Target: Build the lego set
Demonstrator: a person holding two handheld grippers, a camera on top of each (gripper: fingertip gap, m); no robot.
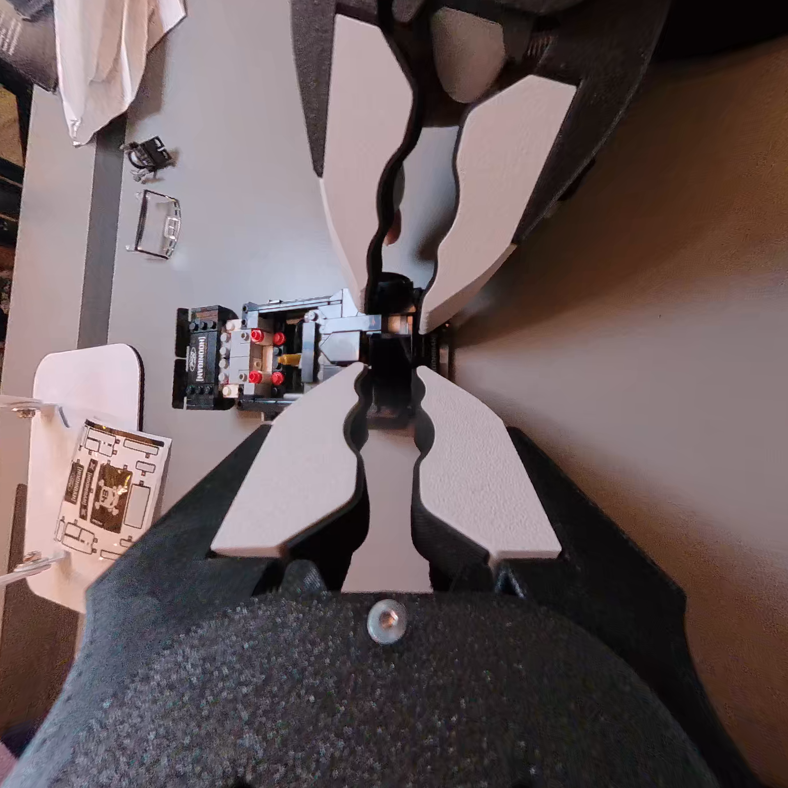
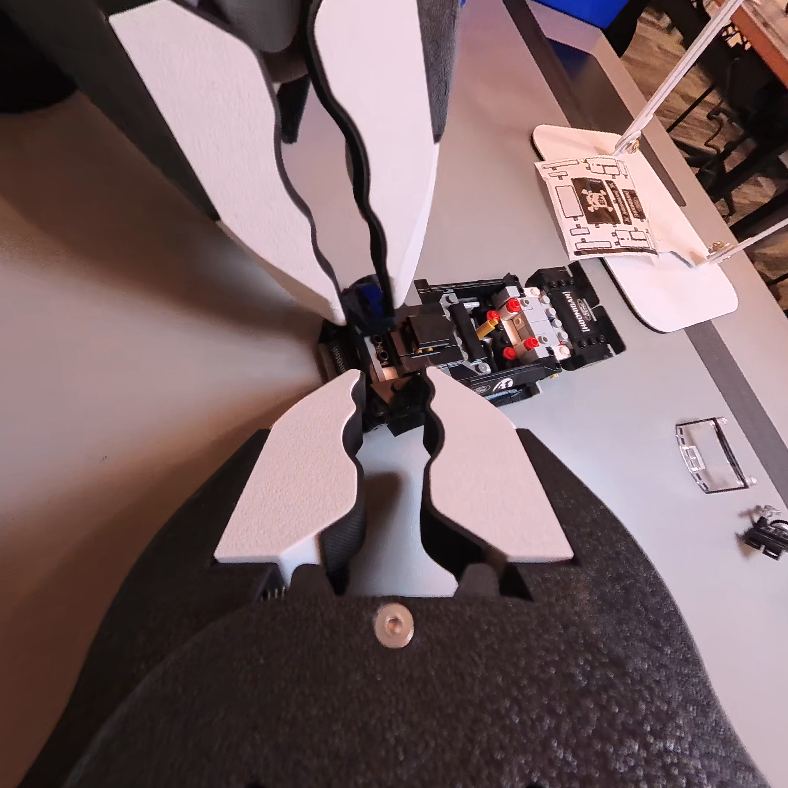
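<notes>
A partly built black lego car (image 1: 273,358) lies on the grey desk (image 1: 239,179), its open middle showing grey bricks, red studs and a small yellow piece. Both tongs meet at one end of the car from opposite sides. In the left wrist view, the left tongs (image 1: 390,369) are parted by a narrow gap with the black end of the car between the tips; whether the tips press on it cannot be told. The right tongs (image 1: 394,307) come in from above in that view, their white fingers also spread around the same end. In the right wrist view, the right tongs (image 2: 394,373) stand partly open with black bricks of the car (image 2: 490,337) between the tips, contact again unclear, and the left tongs (image 2: 366,311) reach down from the top with fingers almost closed on a dark part at the car's end. Well apart from the car on the desk lie a clear windscreen piece (image 2: 712,456) and a small black and grey cluster of parts (image 2: 767,533). A sticker sheet (image 2: 597,209) rests on a white base plate (image 2: 665,290) near the car's far end, with clear struts rising from the plate. A white cloth (image 1: 106,64) hangs at the desk's far edge.
</notes>
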